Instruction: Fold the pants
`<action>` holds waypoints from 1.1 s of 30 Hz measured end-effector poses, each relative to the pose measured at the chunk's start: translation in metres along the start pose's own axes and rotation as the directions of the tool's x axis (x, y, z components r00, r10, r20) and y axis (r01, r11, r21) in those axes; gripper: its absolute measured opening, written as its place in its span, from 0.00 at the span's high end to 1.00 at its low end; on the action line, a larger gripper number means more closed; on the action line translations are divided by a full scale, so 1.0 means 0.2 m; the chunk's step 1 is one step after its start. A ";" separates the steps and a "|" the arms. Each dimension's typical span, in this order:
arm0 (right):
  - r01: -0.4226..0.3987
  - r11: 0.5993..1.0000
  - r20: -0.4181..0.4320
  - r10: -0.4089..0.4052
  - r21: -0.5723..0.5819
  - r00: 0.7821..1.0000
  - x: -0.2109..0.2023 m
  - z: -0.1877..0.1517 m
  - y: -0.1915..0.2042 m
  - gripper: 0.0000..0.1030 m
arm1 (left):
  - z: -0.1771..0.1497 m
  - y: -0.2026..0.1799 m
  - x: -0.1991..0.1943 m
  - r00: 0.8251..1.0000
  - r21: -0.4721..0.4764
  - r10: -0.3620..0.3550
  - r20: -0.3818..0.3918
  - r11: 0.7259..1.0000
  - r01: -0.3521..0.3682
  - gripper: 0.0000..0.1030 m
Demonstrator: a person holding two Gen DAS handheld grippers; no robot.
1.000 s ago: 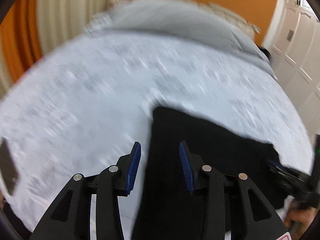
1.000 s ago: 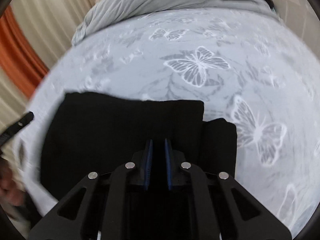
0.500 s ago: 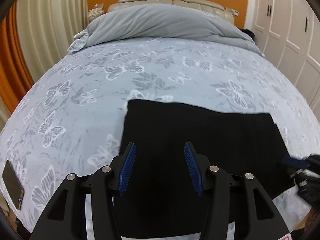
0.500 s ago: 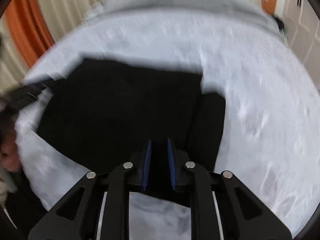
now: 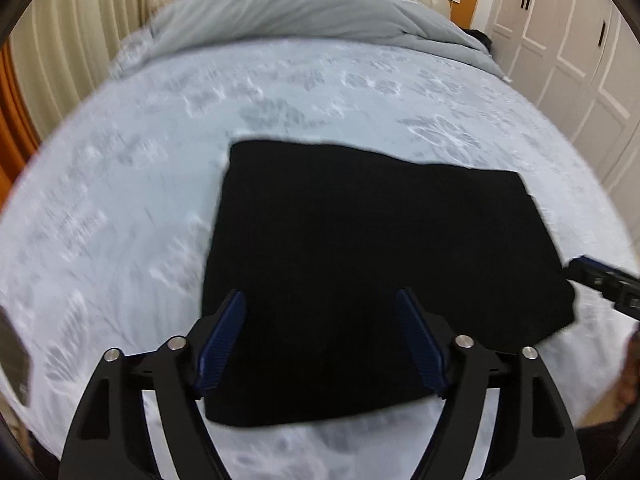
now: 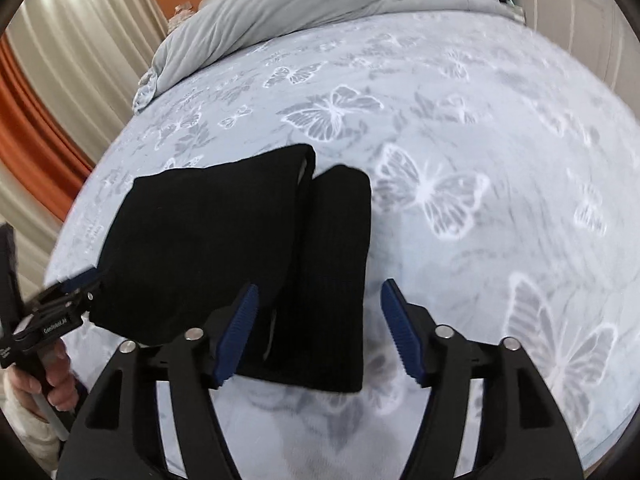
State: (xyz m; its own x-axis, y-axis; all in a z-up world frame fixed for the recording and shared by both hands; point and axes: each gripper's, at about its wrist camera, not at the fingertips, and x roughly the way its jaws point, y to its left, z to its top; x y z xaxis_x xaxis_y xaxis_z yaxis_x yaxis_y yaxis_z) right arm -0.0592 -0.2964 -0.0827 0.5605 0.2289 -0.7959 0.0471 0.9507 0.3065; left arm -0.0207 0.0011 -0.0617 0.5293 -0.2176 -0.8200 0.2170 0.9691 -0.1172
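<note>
One pair of black pants [image 6: 224, 248] lies folded on the butterfly bedspread [image 6: 460, 128], near its front edge. Two grippers hover over it: the left gripper [image 5: 320, 344] and the right gripper [image 6: 318, 330] have both just been opening, blue pads apart, nothing pinched.

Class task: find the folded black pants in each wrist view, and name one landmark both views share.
Left wrist: black pants fill the centre, on the butterfly sheet.
Right wrist: pants lie left of centre, a narrower fold on their right.
Shared landmark: grey duvet at the bed's far end.
</note>
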 end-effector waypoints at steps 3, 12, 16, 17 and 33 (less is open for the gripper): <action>-0.023 0.999 -0.016 0.023 0.025 1.000 -0.01 -0.04 -0.02 0.28 | -0.04 0.05 -0.01 1.000 -0.016 -0.004 -0.012 1.000 0.004 0.27; -0.027 0.994 -0.005 0.028 0.102 1.000 0.01 -0.05 -0.04 0.22 | -0.08 0.12 0.03 0.998 -0.043 0.052 -0.045 0.998 -0.054 0.18; 0.063 0.998 0.260 -0.064 0.012 0.964 -0.25 0.00 0.09 0.20 | -0.05 0.05 -0.10 0.977 0.024 0.173 0.127 0.984 -0.177 0.18; 0.075 0.997 0.315 -0.071 -0.001 0.947 -0.30 0.00 0.13 0.17 | -0.04 0.03 -0.13 0.968 0.030 0.191 0.161 0.980 -0.198 0.18; 0.237 0.941 0.357 -0.142 -0.240 0.923 -0.20 -0.09 0.48 0.09 | 0.02 -0.07 -0.16 0.948 0.022 0.202 0.247 0.977 -0.214 0.18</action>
State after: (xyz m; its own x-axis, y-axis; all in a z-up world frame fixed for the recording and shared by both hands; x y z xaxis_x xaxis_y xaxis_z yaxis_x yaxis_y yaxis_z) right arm -0.0917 -0.2115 -0.0304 0.8060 0.0018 -0.5919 -0.0212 0.9994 -0.0258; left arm -0.0381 -0.0056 -0.0318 0.7484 -0.0390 -0.6621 0.1168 0.9904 0.0738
